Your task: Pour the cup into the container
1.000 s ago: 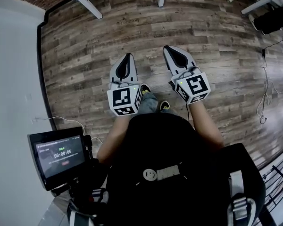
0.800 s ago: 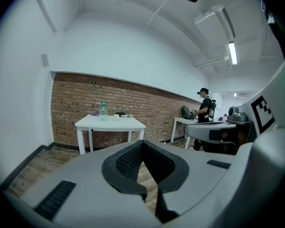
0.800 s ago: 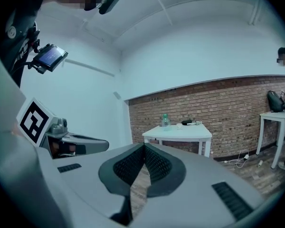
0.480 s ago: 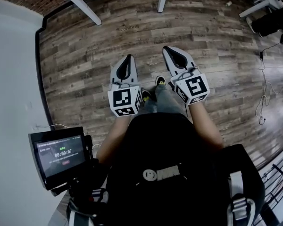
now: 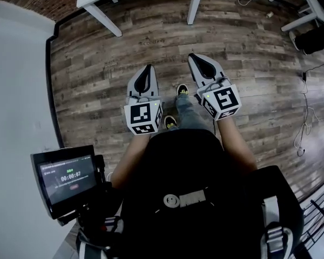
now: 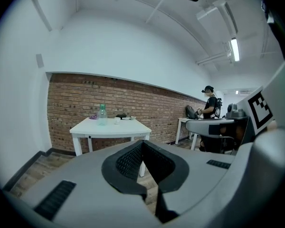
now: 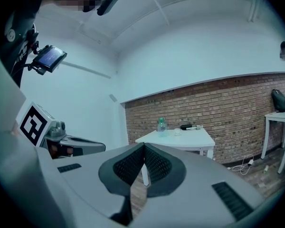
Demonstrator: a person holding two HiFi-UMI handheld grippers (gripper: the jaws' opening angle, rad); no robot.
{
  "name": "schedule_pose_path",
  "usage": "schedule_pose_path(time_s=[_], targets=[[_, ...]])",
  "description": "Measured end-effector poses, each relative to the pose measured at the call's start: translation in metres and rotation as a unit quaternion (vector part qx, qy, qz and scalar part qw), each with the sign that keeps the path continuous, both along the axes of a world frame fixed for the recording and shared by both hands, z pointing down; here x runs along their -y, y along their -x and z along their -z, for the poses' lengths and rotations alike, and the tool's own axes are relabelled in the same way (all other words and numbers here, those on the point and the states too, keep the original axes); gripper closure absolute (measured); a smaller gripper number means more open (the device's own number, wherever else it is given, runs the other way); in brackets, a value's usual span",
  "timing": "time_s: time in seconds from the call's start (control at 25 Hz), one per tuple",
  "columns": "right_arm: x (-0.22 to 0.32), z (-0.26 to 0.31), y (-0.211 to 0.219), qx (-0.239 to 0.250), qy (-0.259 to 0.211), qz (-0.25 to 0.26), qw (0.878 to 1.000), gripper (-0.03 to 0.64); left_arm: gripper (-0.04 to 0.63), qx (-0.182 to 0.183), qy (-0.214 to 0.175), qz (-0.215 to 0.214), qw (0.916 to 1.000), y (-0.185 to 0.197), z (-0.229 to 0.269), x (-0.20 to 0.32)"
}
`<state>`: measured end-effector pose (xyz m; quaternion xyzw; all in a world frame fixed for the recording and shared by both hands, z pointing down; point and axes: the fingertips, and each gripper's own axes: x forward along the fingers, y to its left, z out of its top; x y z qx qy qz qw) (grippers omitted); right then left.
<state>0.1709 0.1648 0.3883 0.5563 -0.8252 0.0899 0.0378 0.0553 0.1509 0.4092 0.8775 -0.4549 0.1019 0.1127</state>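
Both grippers are held out in front of the person, over the wood floor. My left gripper (image 5: pixel 146 69) and my right gripper (image 5: pixel 194 57) are each shut with nothing between the jaws. Ahead stands a white table (image 6: pixel 109 126) against a brick wall. On it are a clear bottle with a green cap (image 6: pixel 102 114), a small white cup (image 6: pixel 117 120) and a dark object (image 6: pixel 122 116). The right gripper view shows the same table (image 7: pixel 180 137), bottle (image 7: pixel 161 125) and cup (image 7: pixel 176 131). In the head view only the table's near edge and legs (image 5: pixel 101 16) show.
A white wall (image 5: pixel 16 90) runs along the left. Cables (image 5: pixel 305 125) lie on the floor at the right, near other table legs (image 5: pixel 305 4). A second table with a person (image 6: pixel 210 103) beside it stands further right. A small screen (image 5: pixel 65 178) is mounted at the person's left.
The person has stepped forward: the white table has come further into the head view and the feet have swapped. Both grippers keep their pose and stay shut.
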Motion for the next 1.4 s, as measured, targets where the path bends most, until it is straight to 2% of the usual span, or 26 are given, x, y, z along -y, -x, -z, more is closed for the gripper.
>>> schedule_pose_path(time_s=[0.12,0.44,0.64,0.76,1.12,1.4], targets=[[0.015,0.005,-0.012,0.004,-0.004,0.005,1.0,0.612,0.598,0.001,-0.007,0.005,1.0,-0.012,0.008,0.014],[0.03,0.015,-0.015,-0.005,-0.023,0.021,0.999,0.612,0.597,0.003,-0.029,0.023,0.9993,-0.008,0.016,0.031],[0.088,0.012,-0.049,0.011,-0.017,0.033,0.999,0.612,0.597,0.014,-0.016,0.038,0.999,-0.039,0.013,0.087],[0.105,0.013,-0.056,0.014,-0.018,0.039,0.999,0.612,0.598,0.015,-0.017,0.044,0.9988,-0.047,0.015,0.101],[0.141,0.016,-0.046,0.022,-0.022,0.05,0.998,0.612,0.597,0.014,-0.019,0.05,0.9985,-0.042,0.019,0.134],[0.195,0.004,-0.039,0.016,-0.007,0.031,0.999,0.612,0.598,0.013,-0.009,0.032,0.9994,-0.035,0.007,0.194]])
